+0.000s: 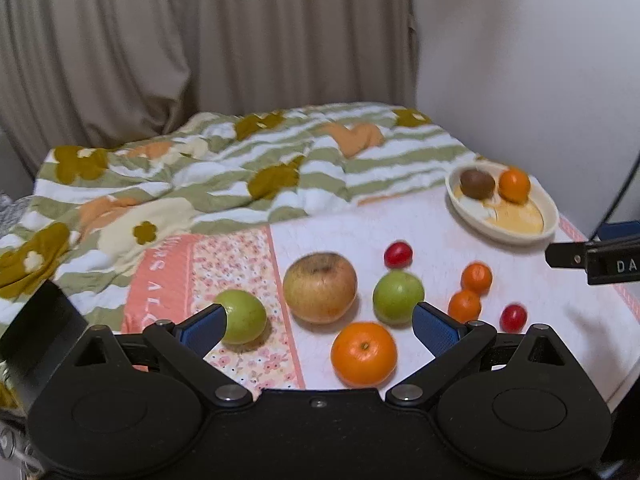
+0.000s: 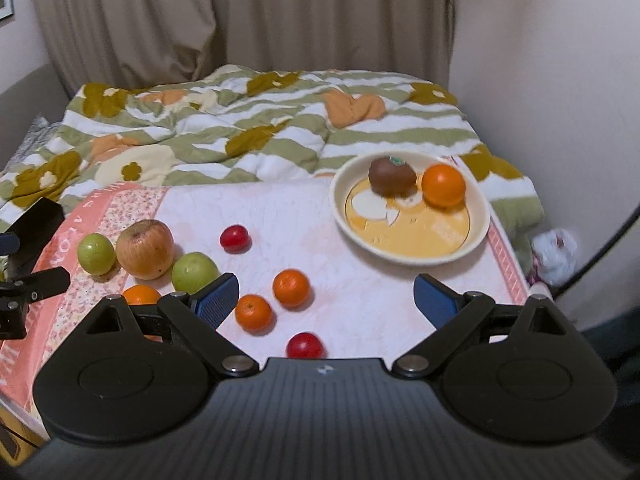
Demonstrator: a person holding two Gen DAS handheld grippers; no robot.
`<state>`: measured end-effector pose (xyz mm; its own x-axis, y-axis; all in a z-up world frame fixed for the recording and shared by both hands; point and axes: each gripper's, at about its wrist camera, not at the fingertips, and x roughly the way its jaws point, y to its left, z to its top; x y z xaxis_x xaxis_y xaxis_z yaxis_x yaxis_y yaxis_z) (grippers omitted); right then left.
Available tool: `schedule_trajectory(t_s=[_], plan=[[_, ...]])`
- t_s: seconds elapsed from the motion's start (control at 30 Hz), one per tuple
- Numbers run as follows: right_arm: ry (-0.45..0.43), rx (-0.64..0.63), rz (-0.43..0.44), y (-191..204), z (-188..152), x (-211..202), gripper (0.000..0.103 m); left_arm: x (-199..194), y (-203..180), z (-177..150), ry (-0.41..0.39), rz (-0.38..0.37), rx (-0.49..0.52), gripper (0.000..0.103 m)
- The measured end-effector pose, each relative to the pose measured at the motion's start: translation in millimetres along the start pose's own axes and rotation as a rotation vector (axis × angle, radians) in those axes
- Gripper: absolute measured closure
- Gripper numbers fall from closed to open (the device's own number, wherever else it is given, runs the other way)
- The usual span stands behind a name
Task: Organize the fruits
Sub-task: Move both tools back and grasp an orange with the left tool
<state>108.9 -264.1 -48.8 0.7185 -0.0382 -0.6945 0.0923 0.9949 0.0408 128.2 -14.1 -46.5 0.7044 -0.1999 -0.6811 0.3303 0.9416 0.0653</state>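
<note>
A cream bowl (image 2: 476, 236) at the back right holds a kiwi (image 2: 392, 176) and an orange (image 2: 443, 185); it also shows in the left wrist view (image 1: 548, 216). Loose fruit lies on the pink cloth: a large apple (image 1: 320, 288), two green fruits (image 1: 242, 316) (image 1: 398, 297), a big orange (image 1: 363, 354), two small oranges (image 2: 291, 288) (image 2: 253, 312) and two red fruits (image 2: 234, 238) (image 2: 305, 345). My left gripper (image 1: 320, 326) is open and empty over the big orange. My right gripper (image 2: 326, 300) is open and empty above the small oranges.
A flowered striped quilt (image 2: 248, 128) lies bunched behind the cloth. Curtains (image 2: 240, 12) hang at the back and a white wall (image 2: 560, 60) is on the right. The right gripper's tip (image 1: 592, 258) shows at the left view's right edge.
</note>
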Motion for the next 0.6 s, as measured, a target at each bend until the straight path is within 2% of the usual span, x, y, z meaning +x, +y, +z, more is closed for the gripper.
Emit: schedule_trajectory(t_s=[0.23,0.5,0.53,0.6], plan=[[0.037,0.024,-0.029,30,-21,27,0.0,34,12,-18,0.069,-0.09,0.059,0.002],[0.083,0.006,-0.01,49,-31,56,0.0,66,12,-28,0.124,-0.157,0.09,0.002],[0.09,0.005,-0.006,50,-31,61,0.001,70,12,-30,0.131,-0.165,0.091,0.002],[0.112,0.001,-0.003,51,-31,69,0.008,78,8,-33,0.151,-0.177,0.097,0.003]])
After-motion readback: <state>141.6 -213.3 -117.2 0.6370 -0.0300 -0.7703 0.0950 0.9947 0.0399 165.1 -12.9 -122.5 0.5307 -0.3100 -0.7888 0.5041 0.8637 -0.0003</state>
